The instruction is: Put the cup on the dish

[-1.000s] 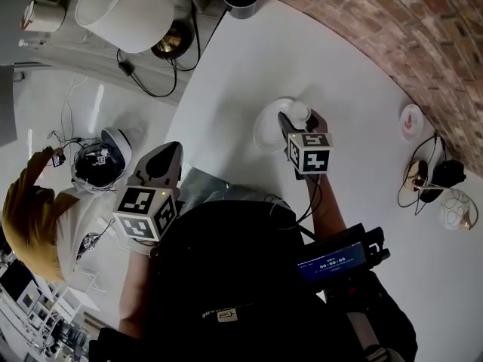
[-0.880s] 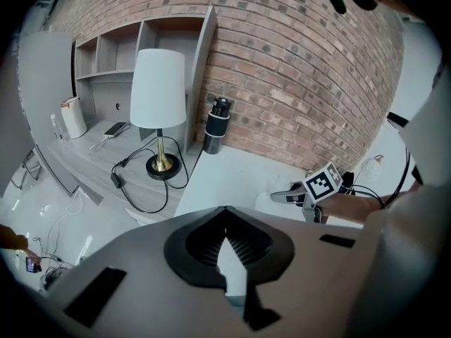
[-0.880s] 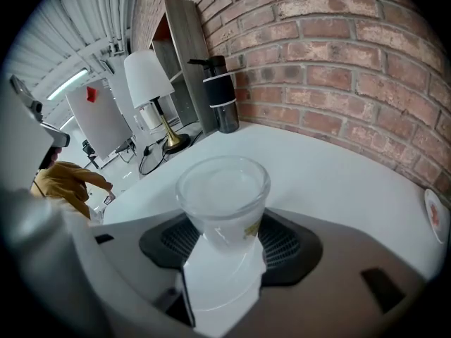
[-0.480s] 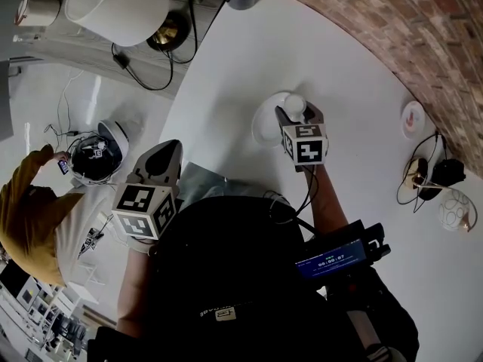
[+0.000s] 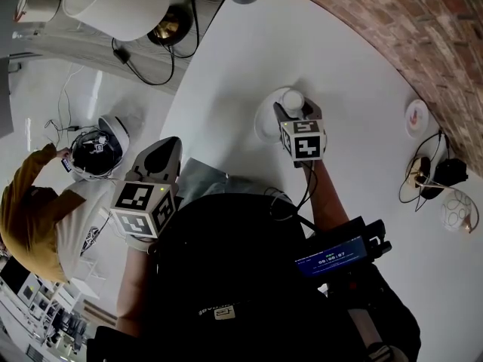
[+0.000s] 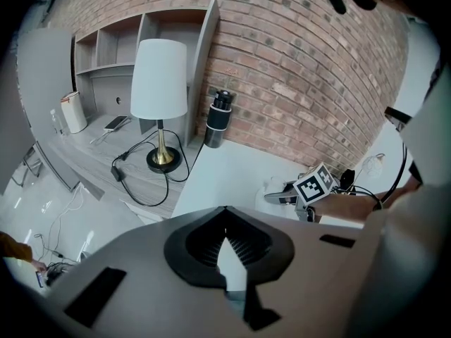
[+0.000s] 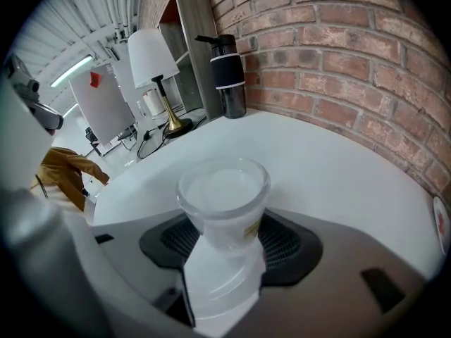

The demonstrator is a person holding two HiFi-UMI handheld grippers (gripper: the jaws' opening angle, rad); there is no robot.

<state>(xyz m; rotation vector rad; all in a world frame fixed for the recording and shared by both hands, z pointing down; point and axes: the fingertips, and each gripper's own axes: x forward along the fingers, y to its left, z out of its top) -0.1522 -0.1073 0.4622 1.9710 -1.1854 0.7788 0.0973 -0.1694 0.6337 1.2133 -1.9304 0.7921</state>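
Clear plastic cup (image 7: pixel 224 189) is clamped in the right gripper (image 5: pixel 296 111). Pads press on both sides of its wall, mouth up, roughly upright. Jaws stand wide, filled by the cup. In the head view the cup is over the right part of the white dish (image 5: pixel 264 127), which lies on the round white table (image 5: pixel 241 44) near the edge closest to the person. Can't tell whether the cup's base touches the dish; the gripper body covers that spot. Its marker cube (image 5: pixel 303 140) faces the head camera, with the forearm behind it.

On the left gripper (image 6: pixel 225 217), tips are together with nothing between them. Head view has it at the left, just off the table edge, well apart from dish and cup. Its own view looks across the table at the right gripper from the side.

Around:
- A lamp (image 6: pixel 159 79) with white shade and brass foot stands on a grey wooden counter (image 6: pixel 91 153) beside the table. A black cable (image 6: pixel 130 182) loops from it.
- A black bottle (image 6: pixel 217 118) stands at the table's far edge against the brick wall (image 6: pixel 303 62).
- A small round white-and-red object (image 5: pixel 413 118) lies near the wall at the right, with a tangle of cables (image 5: pixel 426 176) just beside it.
- A person in a mustard sleeve (image 5: pixel 23 217) is on the floor side, at the left.
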